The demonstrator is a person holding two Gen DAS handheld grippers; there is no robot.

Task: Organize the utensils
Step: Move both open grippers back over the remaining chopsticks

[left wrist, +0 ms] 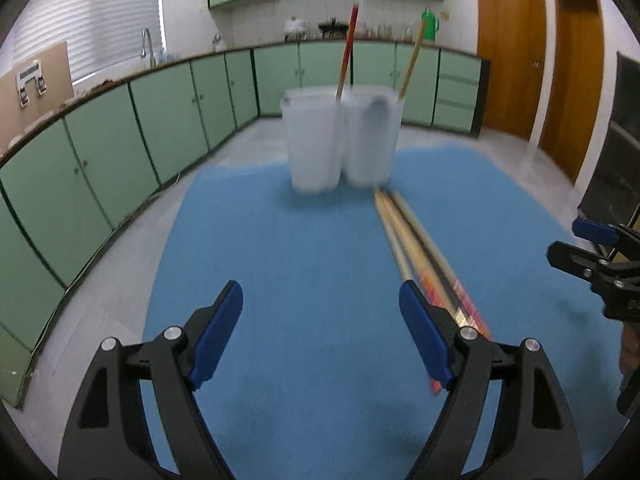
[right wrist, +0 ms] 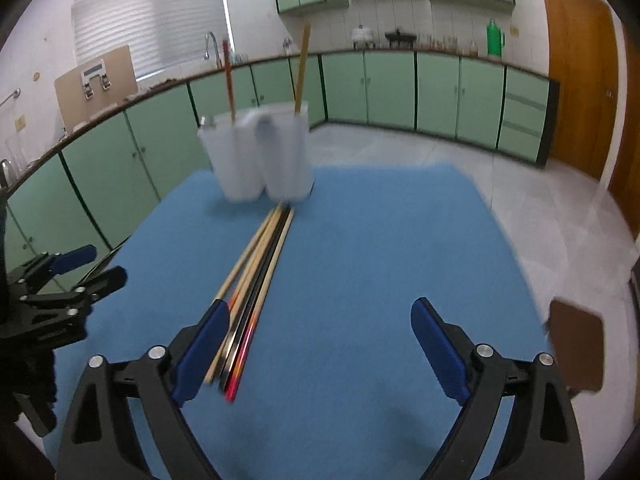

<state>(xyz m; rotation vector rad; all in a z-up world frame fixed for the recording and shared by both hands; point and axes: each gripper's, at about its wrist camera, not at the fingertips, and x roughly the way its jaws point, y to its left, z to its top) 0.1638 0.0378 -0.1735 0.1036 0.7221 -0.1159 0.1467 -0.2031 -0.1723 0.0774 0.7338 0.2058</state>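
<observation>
Two translucent white cups (left wrist: 340, 140) stand side by side at the far end of a blue mat (left wrist: 300, 260). The left cup holds a red-tipped chopstick (left wrist: 347, 50), the right cup a plain wooden one (left wrist: 412, 60). A bundle of several chopsticks (left wrist: 420, 252) lies on the mat, pointing at the cups. My left gripper (left wrist: 320, 336) is open and empty, left of the bundle. My right gripper (right wrist: 320, 352) is open and empty, right of the bundle (right wrist: 256, 272); the cups (right wrist: 260, 156) show ahead. Each gripper appears at the edge of the other view (left wrist: 592, 256) (right wrist: 68, 276).
Green kitchen cabinets (left wrist: 160, 120) line the walls beyond the table. Wooden doors (left wrist: 540, 80) stand at the right. A brown object (right wrist: 576, 340) sits off the mat's right edge in the right wrist view.
</observation>
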